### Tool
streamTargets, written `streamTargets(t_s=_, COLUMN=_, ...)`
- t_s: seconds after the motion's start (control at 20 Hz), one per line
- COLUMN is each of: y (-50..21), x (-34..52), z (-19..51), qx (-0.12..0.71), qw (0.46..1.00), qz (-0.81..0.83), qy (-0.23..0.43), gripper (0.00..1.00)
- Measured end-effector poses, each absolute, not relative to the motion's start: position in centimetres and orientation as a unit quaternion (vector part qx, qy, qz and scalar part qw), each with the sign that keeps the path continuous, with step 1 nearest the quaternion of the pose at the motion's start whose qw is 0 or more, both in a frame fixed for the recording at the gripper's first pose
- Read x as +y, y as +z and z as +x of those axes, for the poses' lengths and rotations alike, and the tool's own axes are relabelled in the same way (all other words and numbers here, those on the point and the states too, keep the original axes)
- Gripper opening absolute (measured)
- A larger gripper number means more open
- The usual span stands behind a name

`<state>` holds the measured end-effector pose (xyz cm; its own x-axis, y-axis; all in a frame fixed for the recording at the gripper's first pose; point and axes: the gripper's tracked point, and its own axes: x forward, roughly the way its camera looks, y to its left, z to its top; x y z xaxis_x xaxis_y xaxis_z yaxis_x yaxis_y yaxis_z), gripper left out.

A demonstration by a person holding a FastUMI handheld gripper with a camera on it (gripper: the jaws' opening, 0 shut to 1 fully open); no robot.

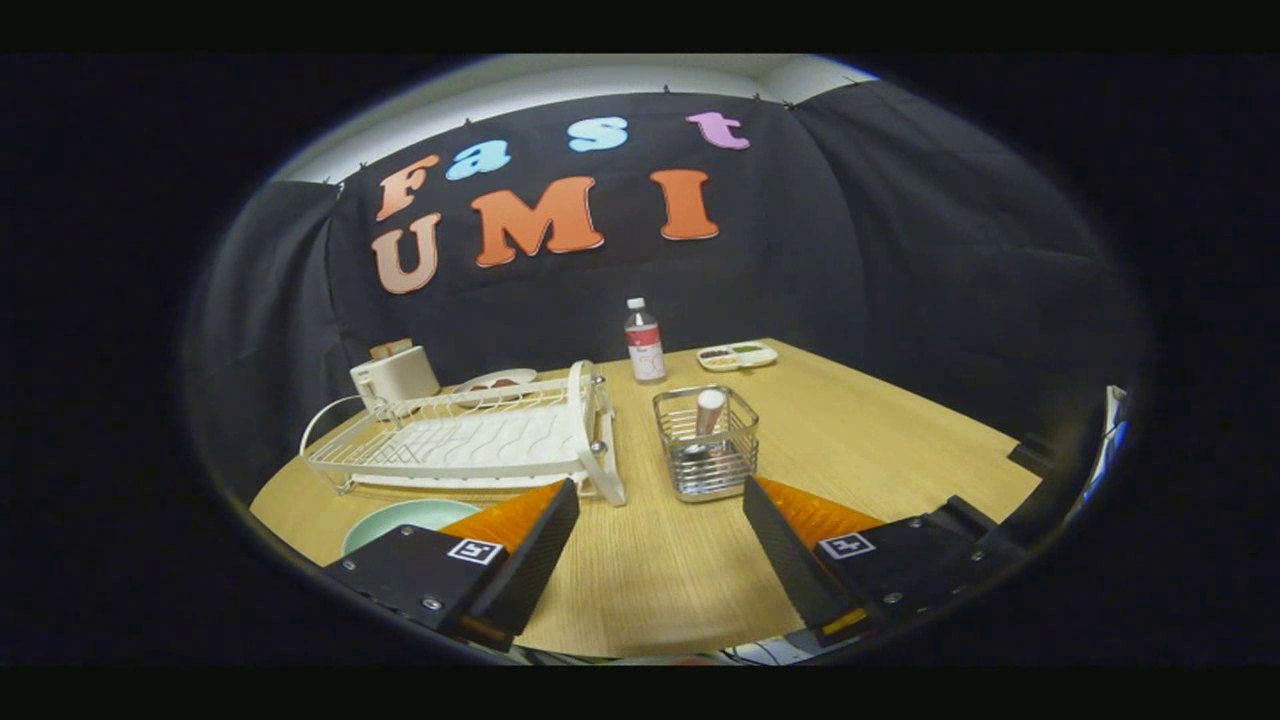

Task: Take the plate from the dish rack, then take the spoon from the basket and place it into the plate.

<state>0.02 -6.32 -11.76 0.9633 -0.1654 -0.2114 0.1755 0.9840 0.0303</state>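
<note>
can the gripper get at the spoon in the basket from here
Probably yes. The gripper is open with nothing held, and the wire basket stands just ahead of its fingers across bare table. The spoon stands upright, its handle above the rim.

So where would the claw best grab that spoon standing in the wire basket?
Probably by the handle, from above. The spoon stands nearly upright in the wire basket, bowl down, with only its pale handle top poking above the rim. The basket walls block a sideways approach, so coming down and pinching the handle seems best. The claw is open, its fingers short of the basket.
</note>
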Motion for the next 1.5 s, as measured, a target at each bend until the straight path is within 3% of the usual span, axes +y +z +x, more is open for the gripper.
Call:
streamTargets(t_s=0.35, y=-9.7, x=-8.8, z=3.1, qx=0.03, qw=0.995, qz=-0.016, qy=-0.091, gripper=0.98)
streamTargets(t_s=0.6, y=-11.2, x=-9.7, z=5.1, qx=0.047, qw=0.994, qz=-0.012, qy=-0.098, gripper=0.98)
streamTargets(t_s=0.8, y=-10.8, x=-9.4, z=5.6, qx=0.037, qw=0.995, qz=0.015, qy=-0.087, gripper=0.74)
streamTargets(t_s=0.85, y=-10.6, x=-9.1, z=5.8, qx=0.035, qw=0.996, qz=0.016, qy=-0.08, gripper=0.63)
streamTargets(t_s=1.0, y=-11.1, x=-8.7, z=6.3, qx=0.042, qw=0.997, qz=0.005, qy=-0.069, gripper=0.49)
streamTargets(t_s=1.25, y=-10.8, x=-9.4, z=6.7, qx=0.035, qw=0.996, qz=-0.009, qy=-0.086, gripper=0.14)
streamTargets(t_s=1.5, y=-10.7, x=-9.4, z=6.9, qx=0.039, qw=0.995, qz=-0.012, qy=-0.086, gripper=0.08)
